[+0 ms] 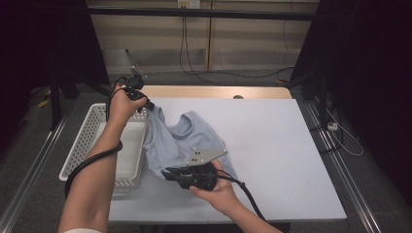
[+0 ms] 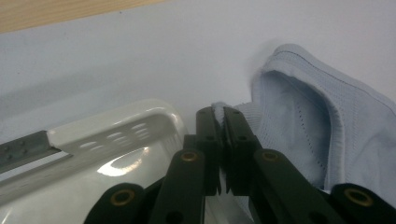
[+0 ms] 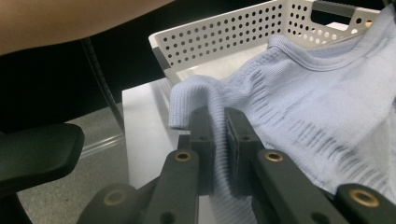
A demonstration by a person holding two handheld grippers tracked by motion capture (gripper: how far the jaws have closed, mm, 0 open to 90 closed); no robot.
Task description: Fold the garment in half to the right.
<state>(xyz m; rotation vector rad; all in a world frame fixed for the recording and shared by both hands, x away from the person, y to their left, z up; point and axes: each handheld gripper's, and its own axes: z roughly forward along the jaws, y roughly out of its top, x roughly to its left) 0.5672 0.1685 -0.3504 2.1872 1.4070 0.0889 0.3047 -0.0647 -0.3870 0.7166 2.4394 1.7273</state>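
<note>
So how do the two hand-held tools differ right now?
The left tool is raised by the white basket's far corner, lifting the pale blue garment by an edge; the right tool lies low near the table's front, pointing sideways, pinching a thicker fold. Both are shut on the garment.

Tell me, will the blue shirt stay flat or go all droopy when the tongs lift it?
Probably droopy: the blue shirt already sags between the left tongs and right tongs, which each pinch an edge. It looks like soft ribbed knit, so likely light and not slippery. It would bunch rather than slide if pushed.
</note>
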